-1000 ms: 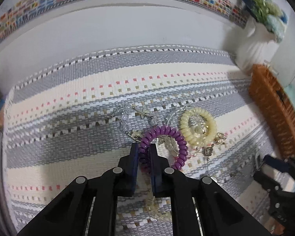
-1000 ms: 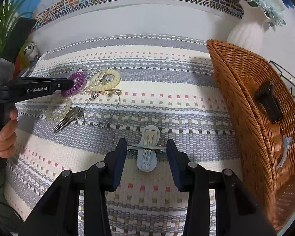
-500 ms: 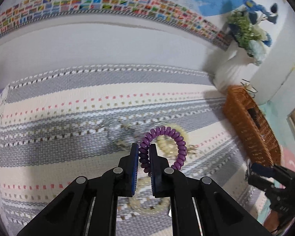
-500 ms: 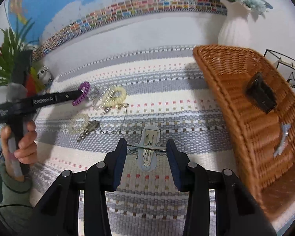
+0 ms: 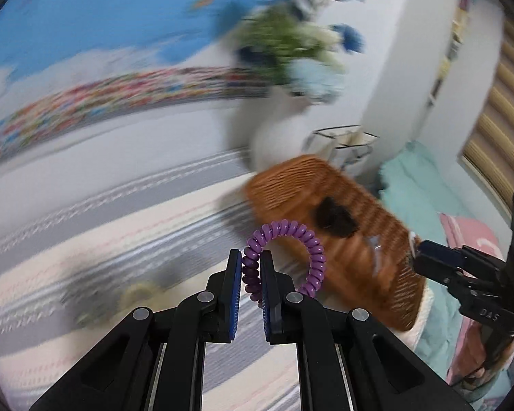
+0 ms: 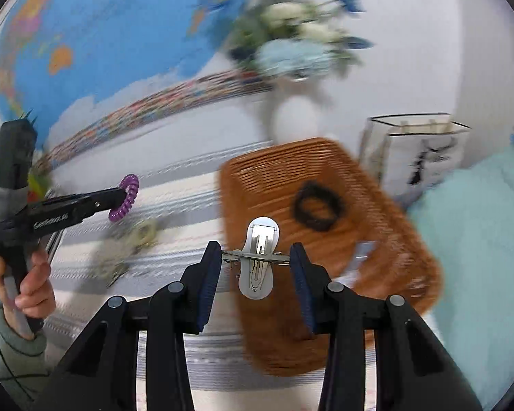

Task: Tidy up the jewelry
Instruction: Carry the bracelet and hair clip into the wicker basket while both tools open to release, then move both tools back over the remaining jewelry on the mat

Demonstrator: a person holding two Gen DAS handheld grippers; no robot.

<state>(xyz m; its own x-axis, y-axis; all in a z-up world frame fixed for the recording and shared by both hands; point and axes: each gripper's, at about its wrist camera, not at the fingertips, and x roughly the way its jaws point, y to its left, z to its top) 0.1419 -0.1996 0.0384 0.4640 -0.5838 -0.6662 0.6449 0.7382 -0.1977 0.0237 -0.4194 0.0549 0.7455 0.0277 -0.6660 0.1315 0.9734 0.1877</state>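
Two-handed transfer of hair accessories toward a container. The striped woven cloth (image 5: 96,226) covers the counter, cream and grey bands with a coarse weave, blurred here. On its right end stands the wicker basket (image 6: 404,260), orange-brown, ribbed and roughly rectangular, its long axis running from near to far; a black hair tie (image 6: 317,210) already lies on its floor. The basket lies ahead and to the right of the left claw (image 5: 251,275), but directly ahead of and below the right claw (image 6: 256,263), so the right hand appears the nearer to a drop. The left claw is closed on the purple coil hair tie (image 5: 311,239), a springy plastic spiral ring standing upright above the pads. The right claw, jaws partly apart, grips the pale hair clip (image 6: 258,260) by its thin metal crossbar, the rounded flat body hanging crosswise between the pads. More pieces remain on the cloth at left, too blurred to identify.
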